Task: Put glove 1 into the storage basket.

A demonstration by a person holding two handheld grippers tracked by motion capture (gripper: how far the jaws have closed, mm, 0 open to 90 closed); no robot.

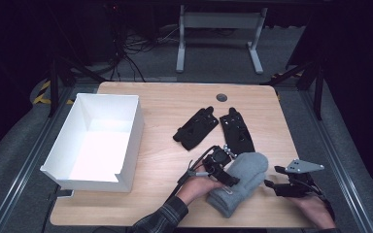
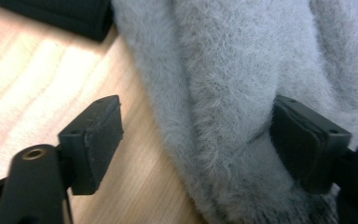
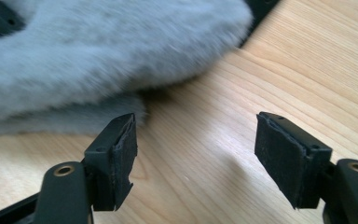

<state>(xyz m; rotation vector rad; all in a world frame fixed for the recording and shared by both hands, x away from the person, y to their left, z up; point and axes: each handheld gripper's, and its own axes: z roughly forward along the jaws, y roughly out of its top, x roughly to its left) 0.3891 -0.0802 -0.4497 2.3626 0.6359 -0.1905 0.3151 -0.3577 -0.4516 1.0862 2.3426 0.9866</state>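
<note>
A grey fuzzy mitten (image 1: 243,182) lies on the wooden table (image 1: 165,102) near its front edge. In the right gripper view a second grey layer (image 3: 60,122) shows under it. My left gripper (image 1: 223,158) is open at the mitten's left side. In the left gripper view (image 2: 198,144) the mitten's edge (image 2: 223,93) sits between the jaws, with the right-hand jaw pressed into the fur. My right gripper (image 1: 271,178) stands open just right of the mitten. Bare wood lies between its jaws (image 3: 203,158), and the mitten (image 3: 98,56) is ahead of them to the left.
Two black gloves (image 1: 196,127) (image 1: 237,132) lie side by side behind the mitten. An open white box (image 1: 77,170) takes up the table's left part. A round grommet (image 1: 221,97) sits near the far edge. A desk frame (image 1: 218,29) stands on the floor beyond.
</note>
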